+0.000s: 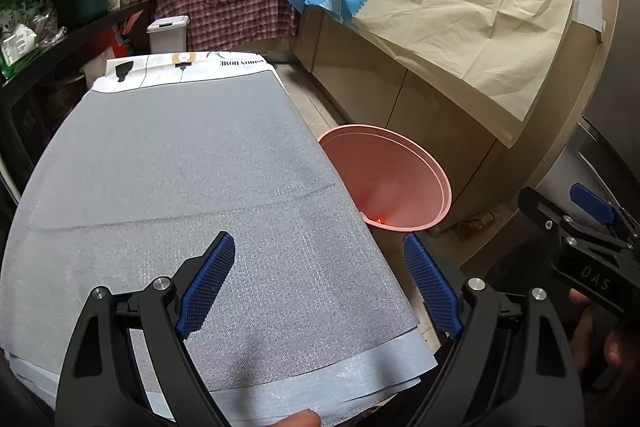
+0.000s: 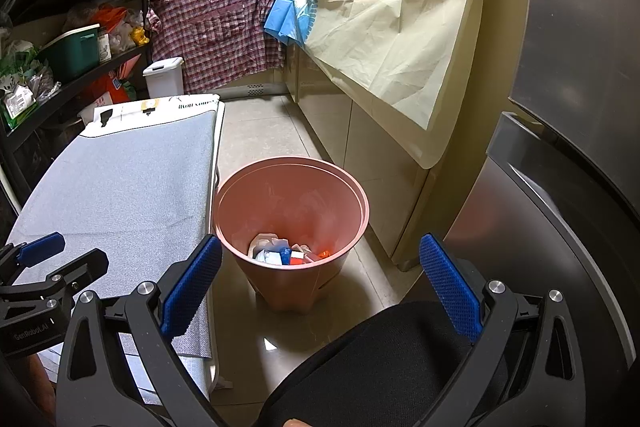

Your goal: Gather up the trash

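Observation:
A pink waste bin (image 2: 292, 227) stands on the tiled floor to the right of the table; it also shows in the left wrist view (image 1: 392, 175). Crumpled paper and wrappers (image 2: 286, 251) lie at its bottom. My right gripper (image 2: 320, 279) is open and empty, held above and in front of the bin. My left gripper (image 1: 320, 279) is open and empty over the table's near right corner. The right gripper also shows at the right edge of the left wrist view (image 1: 576, 223), and the left gripper at the left edge of the right wrist view (image 2: 48, 267).
A table with a grey mat (image 1: 180, 187) fills the left. Kitchen cabinets draped with a beige and blue cloth (image 2: 392, 27) run along the right. A steel fridge (image 2: 560, 147) stands at far right. A white lidded bin (image 2: 164, 77) and shelves (image 2: 60, 39) are at back left.

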`<state>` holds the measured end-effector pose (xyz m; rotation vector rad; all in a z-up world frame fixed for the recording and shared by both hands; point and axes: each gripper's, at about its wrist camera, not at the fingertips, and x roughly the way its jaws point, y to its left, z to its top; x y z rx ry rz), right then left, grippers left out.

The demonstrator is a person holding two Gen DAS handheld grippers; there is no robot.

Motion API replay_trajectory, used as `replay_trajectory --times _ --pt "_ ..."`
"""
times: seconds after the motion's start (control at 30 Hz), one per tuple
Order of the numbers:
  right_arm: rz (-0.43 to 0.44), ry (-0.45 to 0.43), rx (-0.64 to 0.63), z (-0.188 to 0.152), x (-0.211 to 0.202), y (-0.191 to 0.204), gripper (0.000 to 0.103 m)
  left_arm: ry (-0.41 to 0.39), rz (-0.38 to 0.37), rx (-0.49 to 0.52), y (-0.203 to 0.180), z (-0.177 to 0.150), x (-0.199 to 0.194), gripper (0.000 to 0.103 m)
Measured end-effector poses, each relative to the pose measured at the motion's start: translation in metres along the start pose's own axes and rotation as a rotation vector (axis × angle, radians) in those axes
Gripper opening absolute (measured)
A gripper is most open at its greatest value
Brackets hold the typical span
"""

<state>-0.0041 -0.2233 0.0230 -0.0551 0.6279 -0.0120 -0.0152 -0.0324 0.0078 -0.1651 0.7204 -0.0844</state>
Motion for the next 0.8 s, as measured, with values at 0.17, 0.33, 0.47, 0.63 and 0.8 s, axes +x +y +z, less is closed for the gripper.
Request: replay_trajectory --times 0.17,0.33,0.47,0.63,0.8 --pt "0.000 0.000 0.001 -0.0002 -0.0003 0.0004 0.097 -0.005 -0.003 -0.001 -0.0004 0.0001 -0.0004 0.084" --pt "0.000 0.000 -0.001 -0.0002 -0.0003 0.0005 0.097 -0.011 -0.002 -0.003 -0.0004 0.0011 -0.0014 0.084" --pt "-0.001 0.000 0.000 -0.0004 -0.0007 0.0010 0.097 -0.023 -0.015 -0.003 -0.0012 0.0022 -0.0026 0.084" --pt "-0.001 0.000 -0.001 -0.0004 -0.0007 0.0012 0.097 -0.012 -0.005 -0.001 -0.0014 0.0026 -0.0004 0.084" --pt "-0.001 -0.001 -0.001 -0.0002 -0.0007 0.0013 0.097 -0.007 0.004 -0.004 0.0000 0.0034 0.0011 0.084"
